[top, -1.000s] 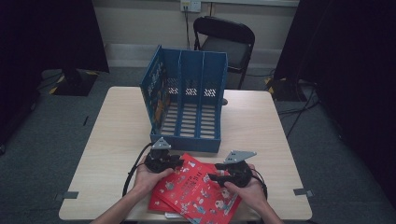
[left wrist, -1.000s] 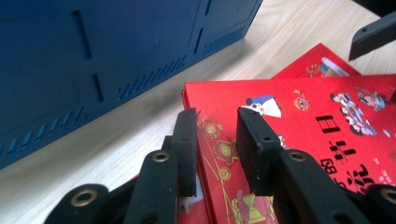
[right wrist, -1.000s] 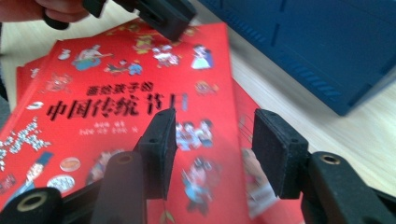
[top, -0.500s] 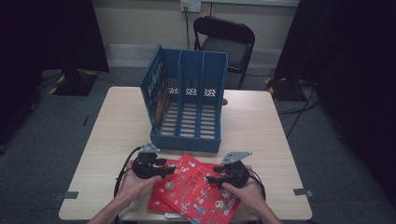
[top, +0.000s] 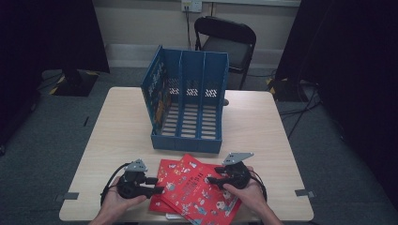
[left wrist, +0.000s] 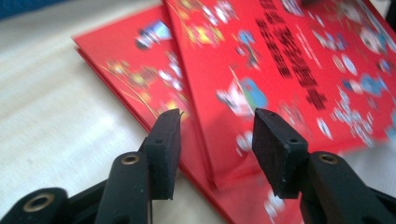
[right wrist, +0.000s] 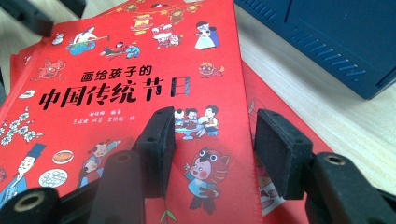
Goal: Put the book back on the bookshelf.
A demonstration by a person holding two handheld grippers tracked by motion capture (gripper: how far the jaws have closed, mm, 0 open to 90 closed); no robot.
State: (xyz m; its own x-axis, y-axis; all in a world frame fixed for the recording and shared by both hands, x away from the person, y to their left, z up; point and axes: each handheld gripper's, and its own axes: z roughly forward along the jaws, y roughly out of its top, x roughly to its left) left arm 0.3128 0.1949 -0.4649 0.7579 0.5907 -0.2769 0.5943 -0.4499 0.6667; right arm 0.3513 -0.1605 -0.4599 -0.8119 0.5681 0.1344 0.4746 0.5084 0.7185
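Red picture books point(top: 197, 192) lie fanned in a stack at the table's near edge. In the left gripper view the top book point(left wrist: 280, 70) overlaps a lower one point(left wrist: 135, 60). My left gripper point(top: 157, 185) sits at the stack's left edge and points right. Its jaws point(left wrist: 217, 126) have just been closing but stand apart, the books' near corner showing between them with no pad touching. My right gripper point(top: 213, 176) rests over the stack's right side, open point(right wrist: 212, 121). The top book's point(right wrist: 140, 70) right edge runs between its jaws.
A blue three-slot file holder point(top: 187, 117) stands just behind the books, its front wall point(right wrist: 317, 37) close to my right gripper. Bare table point(top: 122, 131) lies to the left and right. A black chair point(top: 227, 42) stands beyond the far edge.
My left gripper slid off the books, leftward and toward the person, to the stack's left edge. The right gripper and the books have stayed put.
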